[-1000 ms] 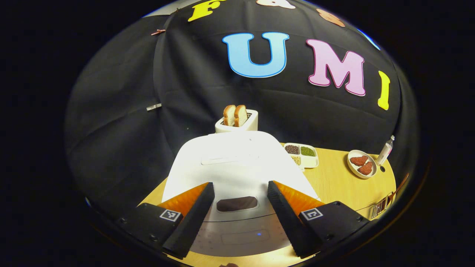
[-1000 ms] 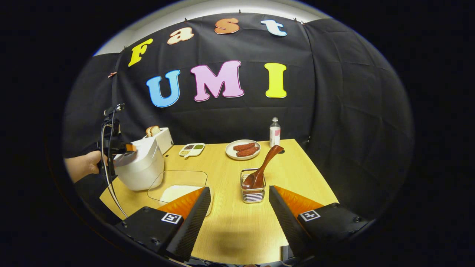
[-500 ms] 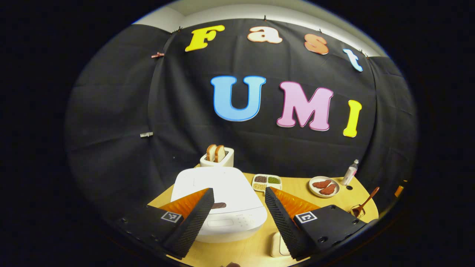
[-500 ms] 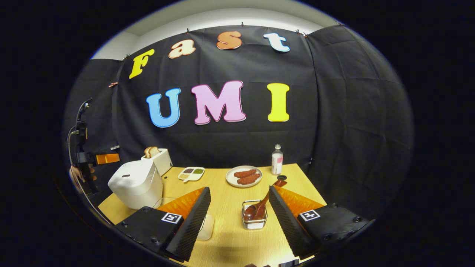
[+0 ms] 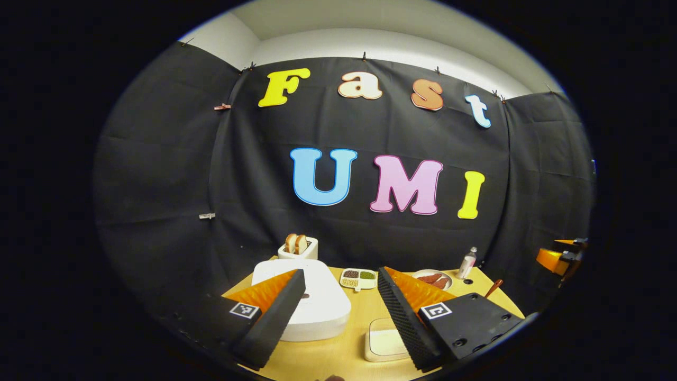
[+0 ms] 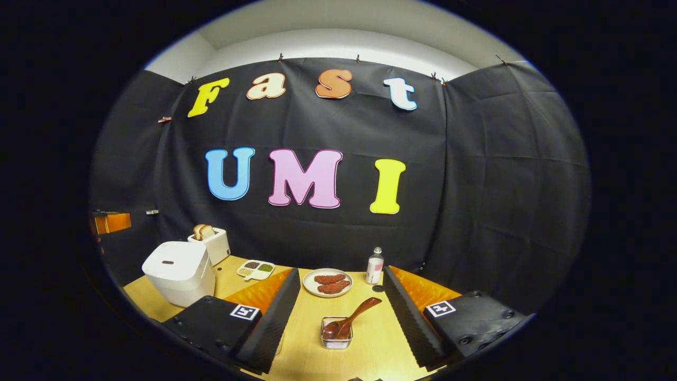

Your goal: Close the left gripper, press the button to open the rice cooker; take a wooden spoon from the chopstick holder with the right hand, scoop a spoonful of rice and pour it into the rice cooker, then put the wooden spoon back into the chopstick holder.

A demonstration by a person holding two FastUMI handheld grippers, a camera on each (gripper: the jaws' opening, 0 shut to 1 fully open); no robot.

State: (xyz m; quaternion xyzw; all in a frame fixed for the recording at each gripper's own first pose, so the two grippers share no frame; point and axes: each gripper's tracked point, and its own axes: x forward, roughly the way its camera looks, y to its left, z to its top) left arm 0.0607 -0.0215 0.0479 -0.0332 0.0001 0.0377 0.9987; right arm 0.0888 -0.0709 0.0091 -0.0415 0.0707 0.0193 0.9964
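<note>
The white rice cooker [image 5: 312, 304] stands at the table's left with its lid down; it is also in the right gripper view [image 6: 177, 272]. My left gripper [image 5: 341, 272] is open, raised and back from the cooker, holding nothing. A shallow container of white rice [image 5: 383, 343] lies in front of the cooker. The wooden spoon [image 6: 351, 319] leans in the wire chopstick holder [image 6: 336, 339], bowl down. My right gripper [image 6: 341, 273] is open above and behind the holder, apart from the spoon. Each gripper shows at the edge of the other's view [image 5: 555, 259] [image 6: 111, 222].
A toaster with bread [image 6: 210, 242] stands behind the cooker. A divided dish of beans [image 6: 255, 270], a plate of meat [image 6: 328, 283] and a small bottle [image 6: 375, 266] line the far side of the wooden table [image 6: 370, 344].
Both grippers have risen and drawn back from the table. The left one has left the cooker's lid, which stays down. Both remain open.
</note>
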